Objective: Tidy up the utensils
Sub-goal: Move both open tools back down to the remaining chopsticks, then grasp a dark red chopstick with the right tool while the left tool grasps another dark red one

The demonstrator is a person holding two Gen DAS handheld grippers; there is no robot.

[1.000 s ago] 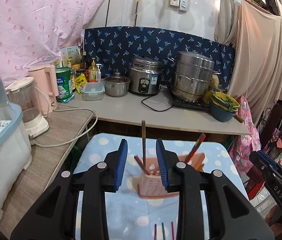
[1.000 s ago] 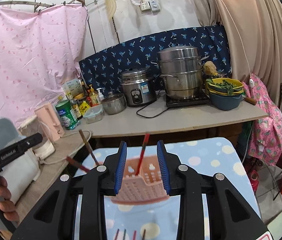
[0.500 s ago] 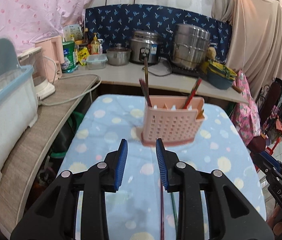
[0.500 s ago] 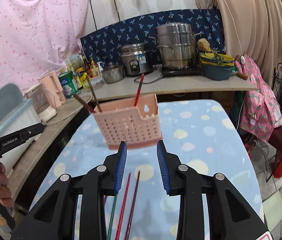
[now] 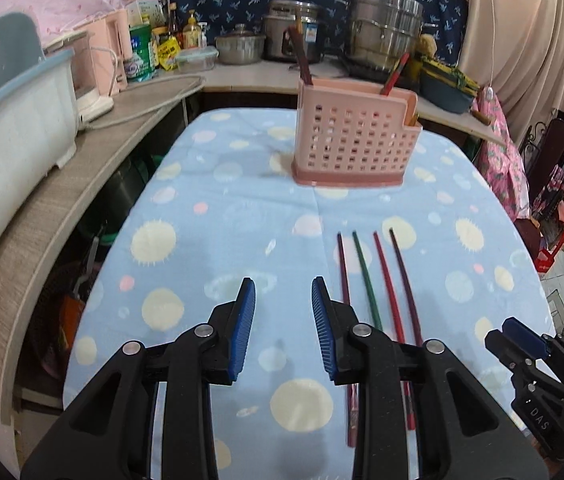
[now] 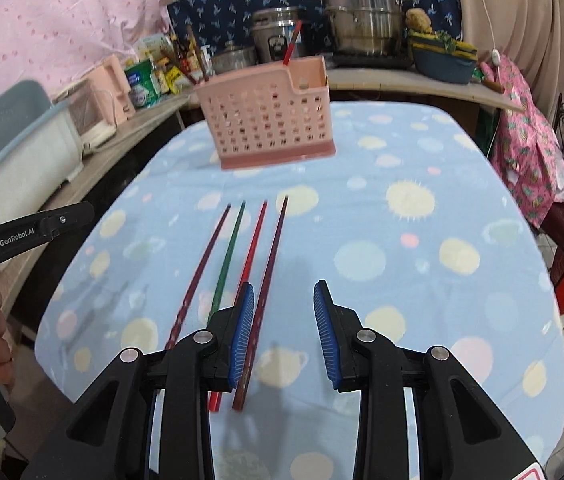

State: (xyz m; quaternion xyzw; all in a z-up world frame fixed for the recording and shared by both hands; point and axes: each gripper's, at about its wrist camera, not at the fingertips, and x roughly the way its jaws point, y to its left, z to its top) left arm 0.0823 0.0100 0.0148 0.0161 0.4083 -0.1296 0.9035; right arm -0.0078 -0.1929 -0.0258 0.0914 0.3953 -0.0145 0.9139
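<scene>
Looks barely halfway: a few chopsticks already stand in the pink perforated plastic holder [image 5: 356, 140], but four thin coloured chopsticks [image 6: 241, 272] lie side by side just in front of it. Left gripper [image 5: 284, 330] and right gripper [image 6: 284, 330] are both spread, holding nothing.

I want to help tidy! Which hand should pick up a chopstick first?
Probably the right. The right tool hangs open, its left pad over the dark chopstick. The left tool hangs open over bare cloth beside the row.
</scene>
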